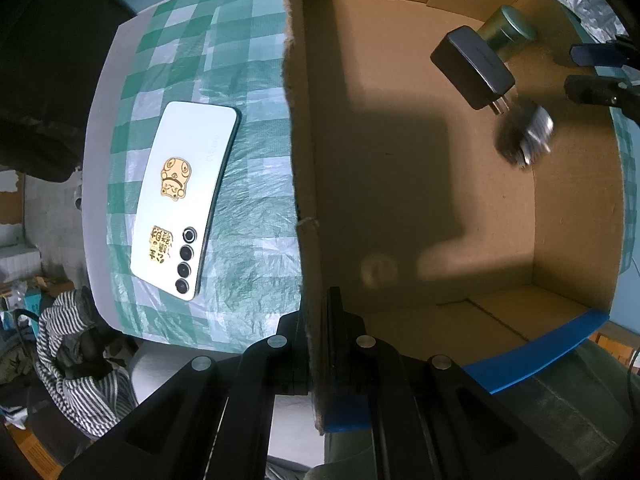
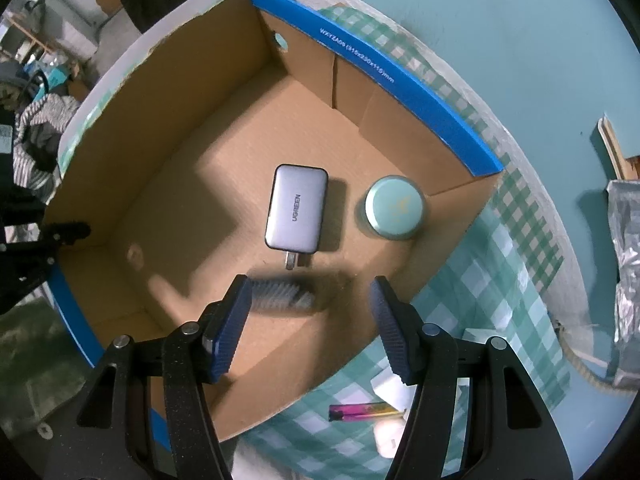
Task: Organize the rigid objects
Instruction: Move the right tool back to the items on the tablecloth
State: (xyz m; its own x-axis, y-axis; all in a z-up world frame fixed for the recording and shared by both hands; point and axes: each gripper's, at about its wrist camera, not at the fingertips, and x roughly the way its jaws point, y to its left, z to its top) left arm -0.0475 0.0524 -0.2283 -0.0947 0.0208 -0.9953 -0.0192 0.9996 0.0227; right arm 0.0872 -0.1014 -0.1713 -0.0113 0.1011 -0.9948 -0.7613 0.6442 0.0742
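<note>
My right hand-held gripper [image 2: 310, 320] hangs over the cardboard box [image 2: 404, 92] with its fingers spread wide and nothing between them. Just below and ahead of them a blurred object [image 2: 280, 296] sits inside the box; it may be a small ribbed metal piece, but the blur keeps me from saying more. Beyond it lie the grey charger [image 2: 297, 213], prongs pointing toward my gripper, and a round teal tin [image 2: 395, 207] to its right, apart from it.

My left hand-held gripper [image 1: 316, 344] is clamped on the box's side wall, one finger on each face. Outside that wall a white phone [image 1: 186, 196] lies face down on the checked bench [image 1: 256, 184]. A colourful lighter [image 2: 362, 412] rests on the bench near my right gripper.
</note>
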